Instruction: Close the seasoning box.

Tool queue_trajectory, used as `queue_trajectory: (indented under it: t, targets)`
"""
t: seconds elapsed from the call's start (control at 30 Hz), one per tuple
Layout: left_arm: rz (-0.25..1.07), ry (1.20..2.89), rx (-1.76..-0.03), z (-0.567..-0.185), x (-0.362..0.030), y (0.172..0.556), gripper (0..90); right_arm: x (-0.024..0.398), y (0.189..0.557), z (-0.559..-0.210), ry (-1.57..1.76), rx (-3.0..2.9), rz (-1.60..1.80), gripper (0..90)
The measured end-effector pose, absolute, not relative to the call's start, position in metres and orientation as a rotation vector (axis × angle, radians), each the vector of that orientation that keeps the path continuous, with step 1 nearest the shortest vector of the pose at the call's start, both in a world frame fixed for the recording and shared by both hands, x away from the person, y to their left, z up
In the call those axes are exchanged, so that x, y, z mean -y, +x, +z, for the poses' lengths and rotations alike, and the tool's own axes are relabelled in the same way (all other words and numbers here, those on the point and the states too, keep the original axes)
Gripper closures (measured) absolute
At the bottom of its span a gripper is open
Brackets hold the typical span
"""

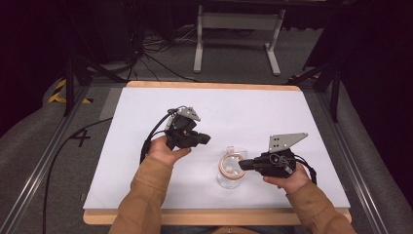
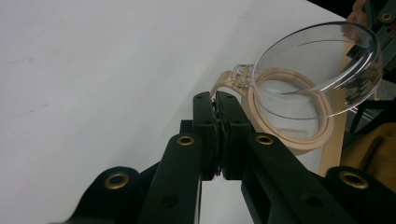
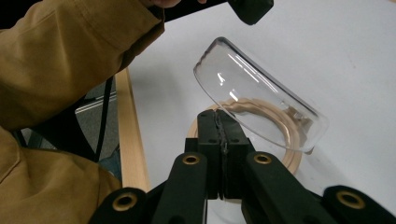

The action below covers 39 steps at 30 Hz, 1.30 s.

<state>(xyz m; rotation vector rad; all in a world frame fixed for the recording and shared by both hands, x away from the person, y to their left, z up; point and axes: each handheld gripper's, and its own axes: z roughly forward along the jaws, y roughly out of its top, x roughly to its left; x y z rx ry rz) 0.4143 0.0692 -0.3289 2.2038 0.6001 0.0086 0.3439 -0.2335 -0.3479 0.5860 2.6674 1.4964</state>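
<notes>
Clear domed lid (image 1: 229,176), hinged to a beige ring base (image 1: 232,161), sitting on the white table top (image 1: 146,161) near the front edge, right of centre, between the two hands. Seen from above, tilted up off the ring, the hinge tab at the far side.

At the left: left gripper (image 1: 204,139), held in the left hand (image 1: 163,151) above the table, pointing right toward the lid and well apart from it. Along its own jaws in the left gripper view, left gripper (image 2: 217,100) with pads almost together, only a thin slit between them and nothing in it; tips near the beige ring's hinge tab, contact not clear. Lid (image 2: 322,60) raised at a slant over the ring base (image 2: 289,140).

At the right: right gripper (image 1: 242,165), held in the right hand (image 1: 287,180), pointing left, tips at the right rim of the ring. In the right gripper view, right gripper (image 3: 219,116) with jaws pressed shut, just in front of the ring base (image 3: 285,158) and under the slanted lid (image 3: 257,93); whether a thin edge is pinched cannot be told.
</notes>
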Motion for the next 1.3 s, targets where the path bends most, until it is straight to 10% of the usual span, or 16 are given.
queue_trajectory:
  t: [1.3]
  targets:
    - [0.022, 2.203, -0.633, -0.328, -0.080, 0.410, 82.1, 0.241, 0.341, -0.340, 0.587, -2.749, 1.416, 82.1]
